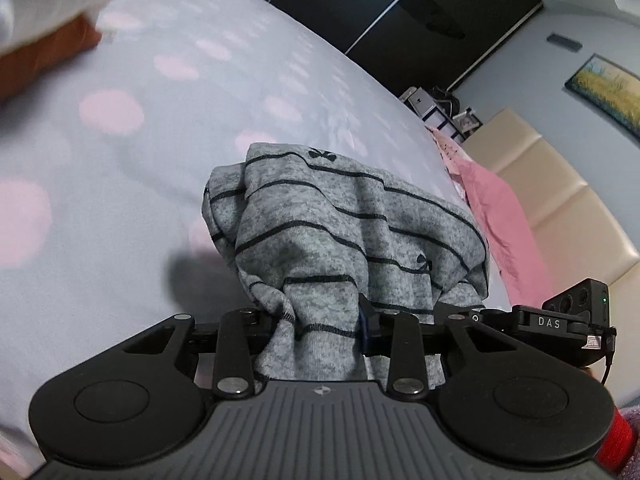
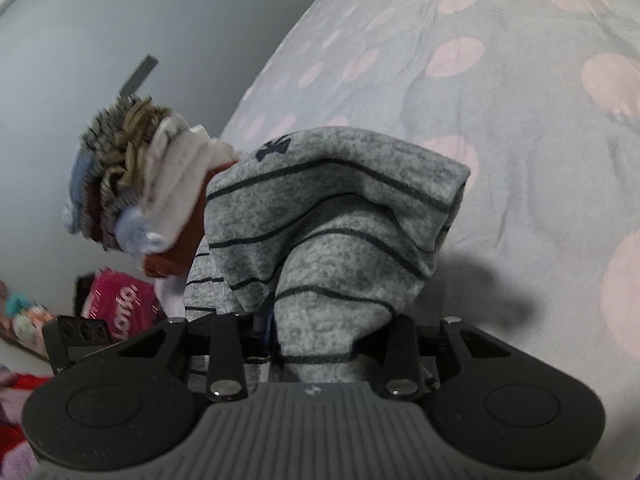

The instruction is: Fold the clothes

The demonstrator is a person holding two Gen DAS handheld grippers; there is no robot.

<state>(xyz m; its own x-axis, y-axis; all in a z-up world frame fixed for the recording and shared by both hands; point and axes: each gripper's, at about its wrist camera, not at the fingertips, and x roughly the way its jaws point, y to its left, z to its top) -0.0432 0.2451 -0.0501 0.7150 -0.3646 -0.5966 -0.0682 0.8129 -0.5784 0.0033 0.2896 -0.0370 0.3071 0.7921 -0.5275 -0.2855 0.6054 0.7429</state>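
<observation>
A grey garment with thin dark stripes (image 1: 332,232) hangs bunched over the bed, held at two spots. My left gripper (image 1: 320,320) is shut on one bunched edge of it. My right gripper (image 2: 312,340) is shut on another part of the same garment (image 2: 340,216). The fingertips of both grippers are hidden under the cloth. The other gripper shows at the right edge of the left wrist view (image 1: 560,324). A stack of folded clothes (image 2: 136,184) stands on the bed just behind the garment in the right wrist view.
The bed has a pale cover with pink dots (image 1: 160,120). A pink cloth (image 1: 504,216) lies at the bed's far edge by a cream headboard (image 1: 560,184). A dark wardrobe (image 1: 400,20) stands behind. A pink package (image 2: 116,300) sits on the floor.
</observation>
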